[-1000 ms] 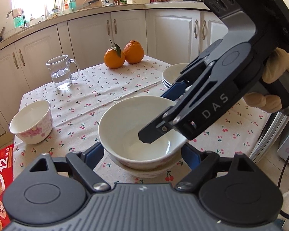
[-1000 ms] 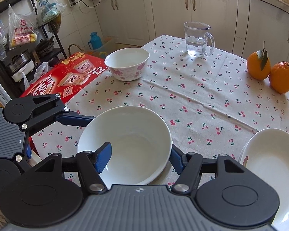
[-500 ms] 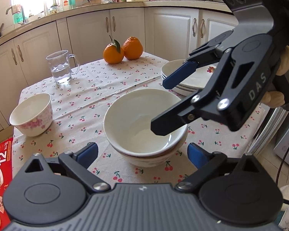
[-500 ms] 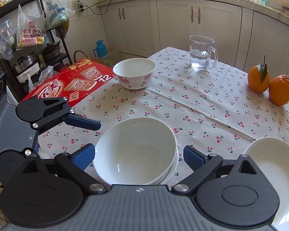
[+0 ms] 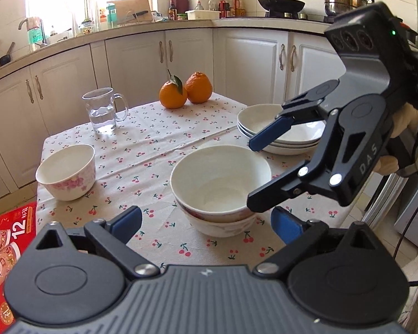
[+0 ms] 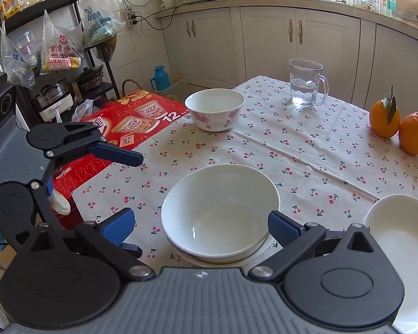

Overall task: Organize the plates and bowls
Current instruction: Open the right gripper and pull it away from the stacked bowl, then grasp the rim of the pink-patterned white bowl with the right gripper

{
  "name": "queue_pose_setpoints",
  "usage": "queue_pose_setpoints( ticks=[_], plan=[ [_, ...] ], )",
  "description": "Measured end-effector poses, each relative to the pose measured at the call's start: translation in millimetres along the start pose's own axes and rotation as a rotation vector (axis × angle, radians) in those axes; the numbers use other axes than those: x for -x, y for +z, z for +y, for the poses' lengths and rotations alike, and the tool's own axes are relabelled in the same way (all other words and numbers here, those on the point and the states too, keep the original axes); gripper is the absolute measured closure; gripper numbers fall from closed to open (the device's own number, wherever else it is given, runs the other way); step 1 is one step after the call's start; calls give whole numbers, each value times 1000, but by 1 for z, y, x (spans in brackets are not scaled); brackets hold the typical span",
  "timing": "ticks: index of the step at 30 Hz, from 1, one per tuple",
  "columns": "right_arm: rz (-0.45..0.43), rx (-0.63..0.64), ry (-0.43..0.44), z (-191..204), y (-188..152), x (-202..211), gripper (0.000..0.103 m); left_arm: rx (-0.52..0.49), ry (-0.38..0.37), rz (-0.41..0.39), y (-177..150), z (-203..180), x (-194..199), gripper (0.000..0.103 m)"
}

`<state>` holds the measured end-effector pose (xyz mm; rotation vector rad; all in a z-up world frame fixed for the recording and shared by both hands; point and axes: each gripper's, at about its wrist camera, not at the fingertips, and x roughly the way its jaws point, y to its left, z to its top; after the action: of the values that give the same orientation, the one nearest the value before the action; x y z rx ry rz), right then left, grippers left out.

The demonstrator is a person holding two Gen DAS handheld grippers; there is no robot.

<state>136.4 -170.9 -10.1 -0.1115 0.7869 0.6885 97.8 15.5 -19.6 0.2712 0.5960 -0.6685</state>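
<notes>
Cherry-print tablecloth [image 5: 158,139]: nested bowls [image 5: 220,186]; left tongs [image 5: 206,222], right tongs [image 6: 200,225] both apart, empty.

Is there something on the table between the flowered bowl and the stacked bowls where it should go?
Nothing visible. Only bare tablecloth lies between the flowered bowl and the stacked bowls. The mug and oranges stand off to the side.
</notes>
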Motion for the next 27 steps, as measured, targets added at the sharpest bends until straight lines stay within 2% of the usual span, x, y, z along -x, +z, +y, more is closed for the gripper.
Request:
queue_pose_setpoints(
  ticks=[5,10,14,18,23,27],
  plan=[
    [3,-18,-8,-1,3,0,0,28,44,-6,-3,16,7,3],
    [-1,33,-30,8,20,0,0,70,99,-19,-8,43,8,2],
    [3,89,-47,14,43,-7,0,86,151,-59,-8,68,10,2],
    [10,140,-52,16,70,-20,0,124,164,-79,-4,92,6,2],
    [21,174,-52,12,100,-42,0,132,223,-68,-1,117,-14,2],
    [52,201,-66,6,119,-67,0,147,242,-57,0,133,-33,2]
  ],
)
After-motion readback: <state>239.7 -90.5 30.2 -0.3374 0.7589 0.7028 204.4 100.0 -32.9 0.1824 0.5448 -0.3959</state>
